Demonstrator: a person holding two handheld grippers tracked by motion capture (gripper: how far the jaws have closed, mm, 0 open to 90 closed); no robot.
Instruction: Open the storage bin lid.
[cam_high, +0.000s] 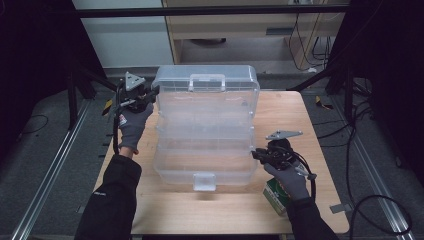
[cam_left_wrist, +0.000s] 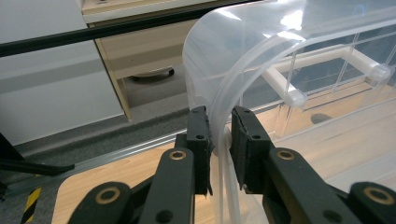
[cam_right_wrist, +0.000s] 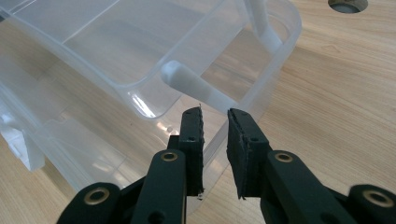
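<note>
A clear plastic tiered organizer box (cam_high: 205, 130) stands fanned open on the wooden table (cam_high: 300, 115), its lid with the carry handle (cam_high: 206, 81) at the far end. My left gripper (cam_high: 152, 95) is at the lid's far left corner. In the left gripper view its jaws (cam_left_wrist: 220, 135) sit astride the lid's curved rim (cam_left_wrist: 219, 93) and pinch it. My right gripper (cam_high: 255, 154) is at the box's near right side. There its jaws (cam_right_wrist: 215, 126) close on the rim of a lower tray (cam_right_wrist: 275, 60), just below a white hinge arm (cam_right_wrist: 196, 84).
A small green carton (cam_high: 276, 196) lies on the table under my right hand. The box's front latch (cam_high: 204, 181) points toward the near edge. Black frame bars (cam_high: 320, 75) slant in at both far corners. A round hole (cam_right_wrist: 348, 4) is in the tabletop.
</note>
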